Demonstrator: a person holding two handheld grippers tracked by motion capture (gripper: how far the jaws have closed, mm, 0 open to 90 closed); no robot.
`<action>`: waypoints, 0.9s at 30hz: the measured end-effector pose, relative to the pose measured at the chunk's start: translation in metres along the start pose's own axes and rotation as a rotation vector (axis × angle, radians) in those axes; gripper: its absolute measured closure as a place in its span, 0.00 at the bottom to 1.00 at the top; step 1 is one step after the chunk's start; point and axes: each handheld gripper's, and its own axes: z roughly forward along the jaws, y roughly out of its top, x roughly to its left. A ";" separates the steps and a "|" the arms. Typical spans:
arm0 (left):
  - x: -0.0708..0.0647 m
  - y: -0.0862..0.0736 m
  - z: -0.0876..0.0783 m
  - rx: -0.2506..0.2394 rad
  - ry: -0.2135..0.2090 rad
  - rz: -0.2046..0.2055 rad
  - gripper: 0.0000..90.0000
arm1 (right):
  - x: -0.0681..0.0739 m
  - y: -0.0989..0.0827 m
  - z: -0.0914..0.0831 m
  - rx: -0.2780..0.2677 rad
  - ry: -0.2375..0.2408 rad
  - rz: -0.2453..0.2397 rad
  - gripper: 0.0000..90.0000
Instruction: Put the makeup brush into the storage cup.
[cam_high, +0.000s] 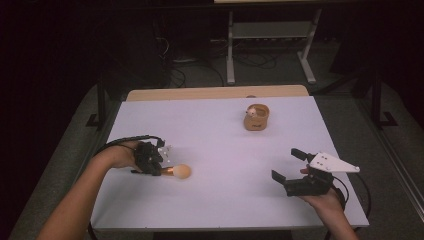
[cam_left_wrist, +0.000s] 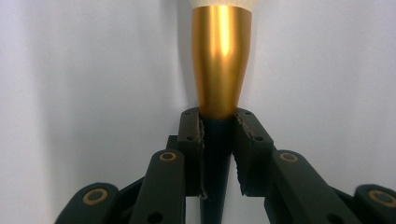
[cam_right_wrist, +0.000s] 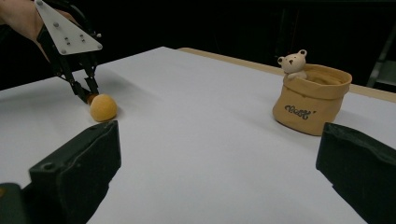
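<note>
Gold metal gleams just past my left gripper (cam_left_wrist: 218, 122): its jaws are clamped on the dark handle of a brush (cam_left_wrist: 220, 60), right where the handle meets the gold collar. From above, the brush (cam_high: 177, 172) lies low over the white worktop (cam_high: 215, 145) at its near left, with its round, pale orange head pointing right and my left gripper (cam_high: 161, 170) at its handle end. I cannot tell whether the head rests on the sheet or hangs just above it. My left hand (cam_high: 120, 154) wraps the gripper body, with the cable looping behind it.

My right gripper (cam_high: 286, 164) sits at the near right, well apart from the brush, its jaws spread wide with nothing between them. My right hand (cam_high: 327, 200) holds it from below, and the grey plate rides on top. Looking along these jaws, I see the brush (cam_right_wrist: 102, 107) far off to the left, gripped by my left gripper (cam_right_wrist: 88, 95), and a tan pouch (cam_right_wrist: 310, 100) to the right.

That pouch (cam_high: 257, 119) stands upright on the far side of the worktop, right of centre, well apart from both grippers. A small bear (cam_right_wrist: 294, 63) peeks over its rim.
</note>
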 end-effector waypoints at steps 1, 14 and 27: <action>0.000 0.000 0.000 -0.001 0.000 -0.001 0.82 | 0.000 0.000 0.000 0.000 0.000 0.000 0.00; 0.001 -0.002 -0.001 -0.006 -0.001 -0.009 0.81 | 0.000 0.000 0.000 0.003 0.000 0.003 0.00; 0.003 0.005 -0.004 -0.058 0.015 -0.021 0.58 | 0.000 0.000 0.001 0.003 0.001 0.005 0.00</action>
